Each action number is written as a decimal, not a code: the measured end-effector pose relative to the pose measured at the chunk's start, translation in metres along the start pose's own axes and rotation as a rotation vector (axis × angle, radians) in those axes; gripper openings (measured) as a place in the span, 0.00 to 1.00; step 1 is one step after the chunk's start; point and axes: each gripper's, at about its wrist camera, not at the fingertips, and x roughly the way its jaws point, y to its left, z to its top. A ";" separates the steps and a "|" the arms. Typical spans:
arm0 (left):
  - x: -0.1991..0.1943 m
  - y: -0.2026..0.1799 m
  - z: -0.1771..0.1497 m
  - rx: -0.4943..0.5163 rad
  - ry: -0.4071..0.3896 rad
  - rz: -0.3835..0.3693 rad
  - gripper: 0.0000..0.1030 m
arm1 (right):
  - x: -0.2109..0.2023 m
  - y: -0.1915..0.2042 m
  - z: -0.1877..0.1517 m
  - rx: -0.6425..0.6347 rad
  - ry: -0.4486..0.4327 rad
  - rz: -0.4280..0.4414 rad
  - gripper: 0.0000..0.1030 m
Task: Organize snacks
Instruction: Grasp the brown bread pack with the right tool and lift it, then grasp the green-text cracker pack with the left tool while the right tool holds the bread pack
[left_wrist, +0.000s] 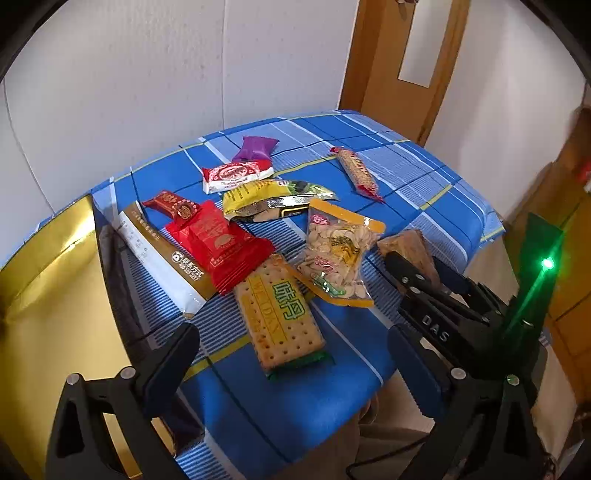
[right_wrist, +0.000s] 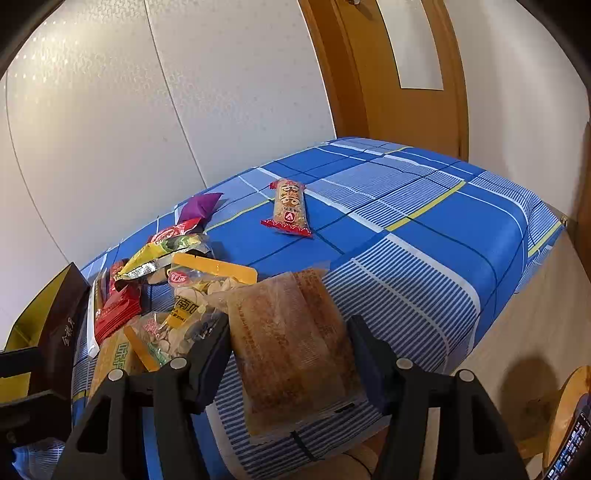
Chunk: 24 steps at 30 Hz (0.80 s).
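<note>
While a heap of snacks lies across a table draped in a blue plaid cloth (right_wrist: 424, 221), the right gripper (right_wrist: 291, 354) straddles a flat clear-wrapped brown cake slab (right_wrist: 295, 343) at the near edge, a finger on each flank of the packet; whether the pads press on it cannot be told. Seen from the left wrist camera, the left gripper (left_wrist: 291, 354) hangs with jaws spread wide and nothing between them, above a Weiduo soda cracker pack (left_wrist: 279, 314) with green sealed ends. Just beside the crackers lies a clear pouch of pumpkin seeds (left_wrist: 338, 254) with orange trim, and past that the brown slab shows its far corner beyond the other tool's black fingers. A red packet (left_wrist: 218, 243) overlaps a long white-and-brown box or packet (left_wrist: 162, 254), with a smaller dark red sachet (left_wrist: 171, 205) behind. Farther back sit a yellow-and-green foil bag (left_wrist: 266, 199), a red-and-white wafer packet (left_wrist: 236, 175) and a purple sachet (left_wrist: 255, 147), the three touching or overlapping. Well apart to the right lies a long biscuit stick pack with red ends (left_wrist: 358, 173). At the left edge stands an open gold-lined gift box (left_wrist: 48, 266) with a dark outer wall; its gold-lined interior shows no snacks in the part visible.
</note>
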 end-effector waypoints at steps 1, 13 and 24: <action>0.002 0.000 0.001 -0.001 0.000 0.000 0.99 | 0.000 0.000 0.000 0.002 -0.001 -0.001 0.61; 0.028 -0.009 0.010 0.056 0.010 0.047 0.85 | 0.000 -0.003 -0.001 0.033 -0.011 0.006 0.61; 0.052 -0.003 0.008 0.055 0.063 0.095 0.68 | -0.001 -0.003 -0.001 0.037 -0.014 0.009 0.62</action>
